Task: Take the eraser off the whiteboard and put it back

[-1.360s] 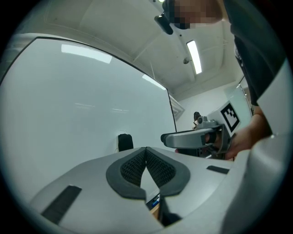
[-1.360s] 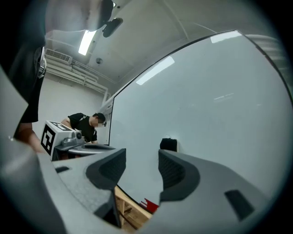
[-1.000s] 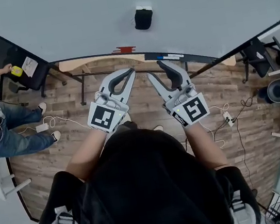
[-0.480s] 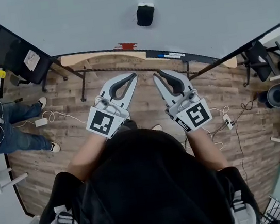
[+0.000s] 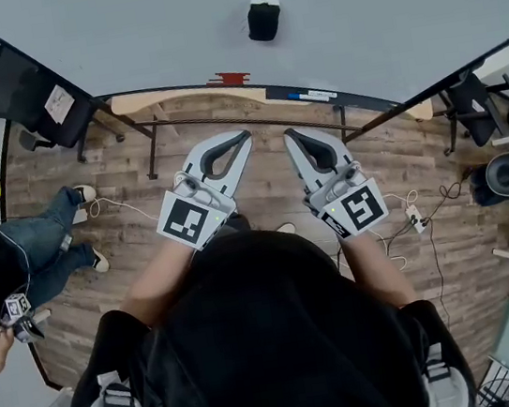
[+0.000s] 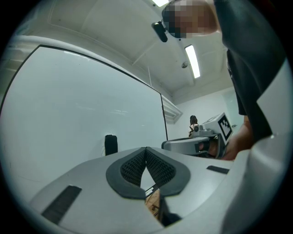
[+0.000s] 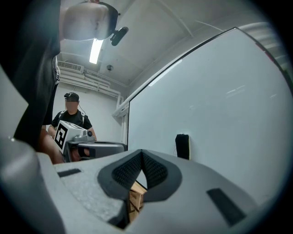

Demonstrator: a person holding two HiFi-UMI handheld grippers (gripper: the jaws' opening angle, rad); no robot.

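The black eraser (image 5: 263, 21) sticks to the whiteboard (image 5: 152, 23), ahead of both grippers and apart from them. My left gripper (image 5: 243, 136) is shut with nothing between its pads. My right gripper (image 5: 290, 134) is shut too, and empty. Both point level at the board, side by side, short of it. In the left gripper view the eraser (image 6: 111, 145) shows left of the closed jaw tips (image 6: 146, 149). In the right gripper view the eraser (image 7: 182, 146) shows right of the closed tips (image 7: 141, 151).
The board's tray holds markers (image 5: 314, 96) and a red item (image 5: 231, 79). A black chair (image 5: 25, 95) stands at the left, another chair (image 5: 473, 108) at the right. A bystander (image 5: 18, 271) is at far left. Cables and a power strip (image 5: 414, 215) lie on the wooden floor.
My right gripper's jaws have gone from open to shut. The bystander at the left has moved away toward the picture's lower left. The eraser has stayed on the board.
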